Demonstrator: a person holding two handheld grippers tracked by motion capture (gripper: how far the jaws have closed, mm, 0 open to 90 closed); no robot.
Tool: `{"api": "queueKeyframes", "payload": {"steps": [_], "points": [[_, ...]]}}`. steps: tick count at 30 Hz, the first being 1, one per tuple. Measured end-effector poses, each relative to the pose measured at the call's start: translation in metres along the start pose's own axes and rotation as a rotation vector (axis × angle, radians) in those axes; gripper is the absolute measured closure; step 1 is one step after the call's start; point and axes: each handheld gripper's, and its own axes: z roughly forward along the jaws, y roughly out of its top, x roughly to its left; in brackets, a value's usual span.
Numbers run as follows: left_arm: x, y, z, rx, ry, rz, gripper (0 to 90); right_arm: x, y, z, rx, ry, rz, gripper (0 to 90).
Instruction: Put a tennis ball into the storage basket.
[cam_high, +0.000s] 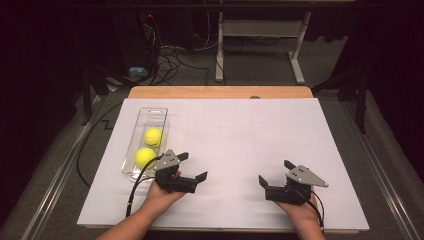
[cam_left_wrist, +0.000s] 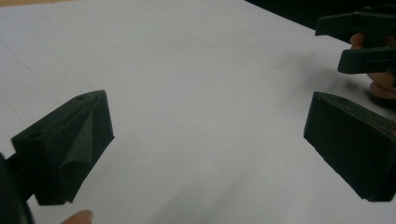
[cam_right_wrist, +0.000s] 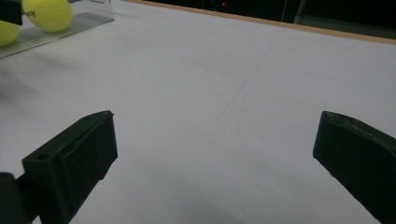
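I've got the left claw (cam_high: 192, 166) spread wide, nothing btwn its jaws, hovering low over the white counter (cam_high: 240, 140) near the front edge. Just beside it, to its left, sits a clear tray (cam_high: 161, 112) w/ two yellow tennis balls: the near ball (cam_high: 144, 157) close to the claw, the far ball (cam_high: 153, 136) just behind it. My right claw (cam_high: 275, 172) is also spread and empty, well apart, facing the left one over bare counter.

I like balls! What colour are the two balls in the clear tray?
Both balls are bright yellow-green, like tennis balls. The high view shows them best.
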Motion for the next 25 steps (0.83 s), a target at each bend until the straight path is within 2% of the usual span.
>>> {"api": "queueKeyframes", "payload": {"steps": [6,11,17,20,25], "points": [[-0.006,0.001,-0.009,-0.056,0.002,0.026,0.1,-0.001,0.002,-0.006,-0.02,-0.004,0.001,0.0],[-0.003,0.0,-0.012,-0.053,0.01,0.005,0.1,-0.003,0.003,-0.01,-0.04,0.001,-0.006,0.0],[-0.004,-0.001,-0.012,-0.051,0.018,0.021,0.1,-0.01,0.003,-0.015,-0.056,0.0,-0.005,0.0],[-0.005,-0.002,-0.012,-0.048,0.028,0.04,0.1,-0.01,0.004,-0.016,-0.061,-0.001,-0.01,0.0],[-0.005,-0.004,-0.014,-0.048,0.033,0.041,0.1,-0.008,0.004,-0.015,-0.062,0.002,-0.018,0.0]]}}
